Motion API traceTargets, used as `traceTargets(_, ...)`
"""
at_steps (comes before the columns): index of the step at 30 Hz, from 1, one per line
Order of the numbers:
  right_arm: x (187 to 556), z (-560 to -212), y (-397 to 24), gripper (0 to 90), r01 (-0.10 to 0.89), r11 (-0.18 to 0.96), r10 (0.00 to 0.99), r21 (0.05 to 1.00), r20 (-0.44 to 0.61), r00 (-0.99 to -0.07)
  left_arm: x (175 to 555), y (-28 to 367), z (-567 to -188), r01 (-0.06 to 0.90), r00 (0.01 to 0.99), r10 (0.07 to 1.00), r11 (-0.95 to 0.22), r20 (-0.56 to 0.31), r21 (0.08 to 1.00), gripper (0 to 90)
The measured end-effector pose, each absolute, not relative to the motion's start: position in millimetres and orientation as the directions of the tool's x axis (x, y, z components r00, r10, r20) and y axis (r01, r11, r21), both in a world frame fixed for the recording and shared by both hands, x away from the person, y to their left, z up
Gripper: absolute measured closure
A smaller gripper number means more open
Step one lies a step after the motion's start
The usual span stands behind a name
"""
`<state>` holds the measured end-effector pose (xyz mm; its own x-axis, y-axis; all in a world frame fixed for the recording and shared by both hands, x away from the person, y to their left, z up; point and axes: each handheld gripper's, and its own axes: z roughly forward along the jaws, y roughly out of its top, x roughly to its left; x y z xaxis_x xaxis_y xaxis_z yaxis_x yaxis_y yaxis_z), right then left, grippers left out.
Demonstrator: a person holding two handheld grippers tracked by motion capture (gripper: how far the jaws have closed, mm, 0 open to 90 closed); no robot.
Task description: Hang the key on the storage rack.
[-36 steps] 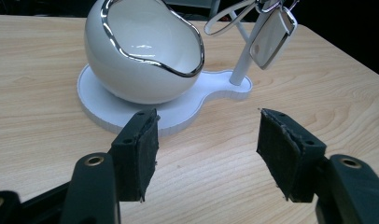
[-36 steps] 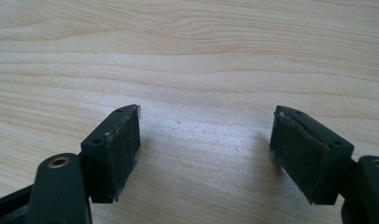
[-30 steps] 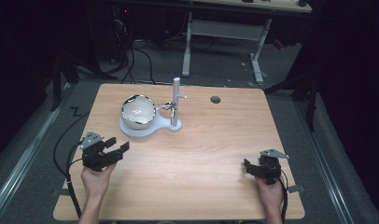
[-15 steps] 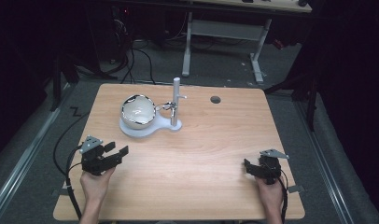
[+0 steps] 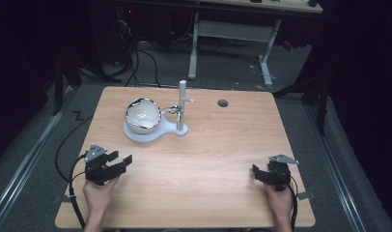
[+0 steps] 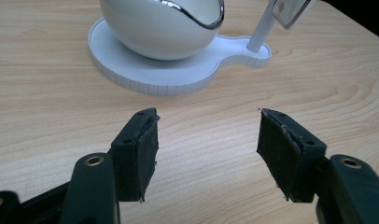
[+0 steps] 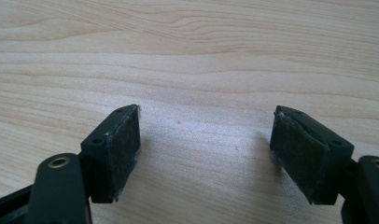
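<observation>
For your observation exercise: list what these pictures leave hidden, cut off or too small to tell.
- White bowl: left gripper view's top edge cuts its top off.
- Post: same edge crops its top.
- Clip on the post: high view, too small to identify.
- Bowl's contents: high view, glare.

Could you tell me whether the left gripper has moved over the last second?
Yes. The left gripper has drawn back toward the person's edge of the table, farther from the white stand than before; its jaws are open and empty.
</observation>
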<state>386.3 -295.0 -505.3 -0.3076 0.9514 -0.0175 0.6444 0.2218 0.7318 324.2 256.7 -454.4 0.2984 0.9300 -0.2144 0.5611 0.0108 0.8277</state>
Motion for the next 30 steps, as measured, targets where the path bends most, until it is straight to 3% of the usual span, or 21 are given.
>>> traceTargets(30, 386, -505, -295, 24.5, 0.646, 0.219, 0.952, 0.731, -0.015, -0.305, 327, 254, -489, 0.593, 0.243, 0.961, -0.041, -0.130, 0.804, 39.5)
